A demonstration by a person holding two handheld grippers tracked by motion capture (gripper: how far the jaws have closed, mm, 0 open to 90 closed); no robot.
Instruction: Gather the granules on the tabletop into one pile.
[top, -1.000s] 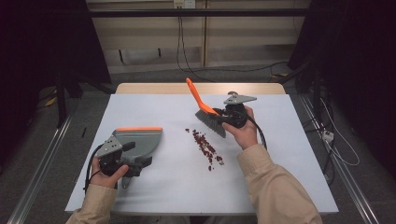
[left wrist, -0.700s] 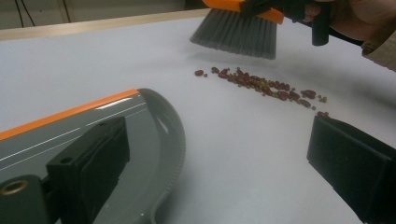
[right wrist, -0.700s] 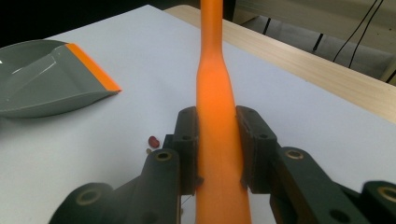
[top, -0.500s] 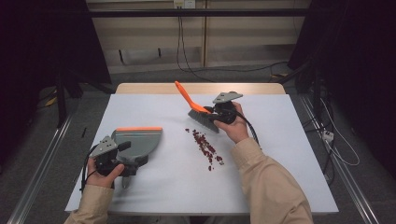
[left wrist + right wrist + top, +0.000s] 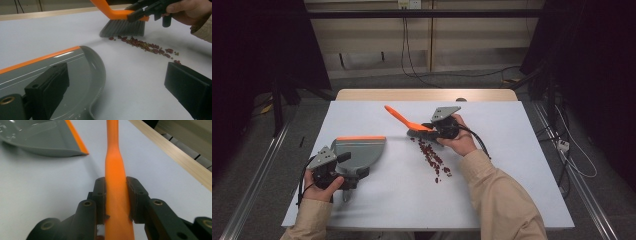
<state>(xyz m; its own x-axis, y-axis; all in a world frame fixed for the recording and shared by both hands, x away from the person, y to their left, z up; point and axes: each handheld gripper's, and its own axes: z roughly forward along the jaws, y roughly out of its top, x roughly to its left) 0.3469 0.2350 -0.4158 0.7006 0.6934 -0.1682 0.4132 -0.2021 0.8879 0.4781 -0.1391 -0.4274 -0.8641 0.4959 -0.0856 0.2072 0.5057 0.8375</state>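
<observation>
White table (image 5: 512, 150): R gripper (image 5: 438, 129) clamps brush (image 5: 412, 125) by beans (image 5: 432, 155).

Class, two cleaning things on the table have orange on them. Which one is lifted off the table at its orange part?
The brush: its orange handle slants up, clamped in the right tool. The dustpan lies flat, its orange strip along the front lip.

A lab: dark curtains (image 5: 257, 60), floor rails (image 5: 257, 185), cables (image 5: 412, 55).

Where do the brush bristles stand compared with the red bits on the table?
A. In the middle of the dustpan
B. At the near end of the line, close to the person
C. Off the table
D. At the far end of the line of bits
D: the brush bristles touch down at the far end of the bits, with the dustpan apart to the left.
</observation>
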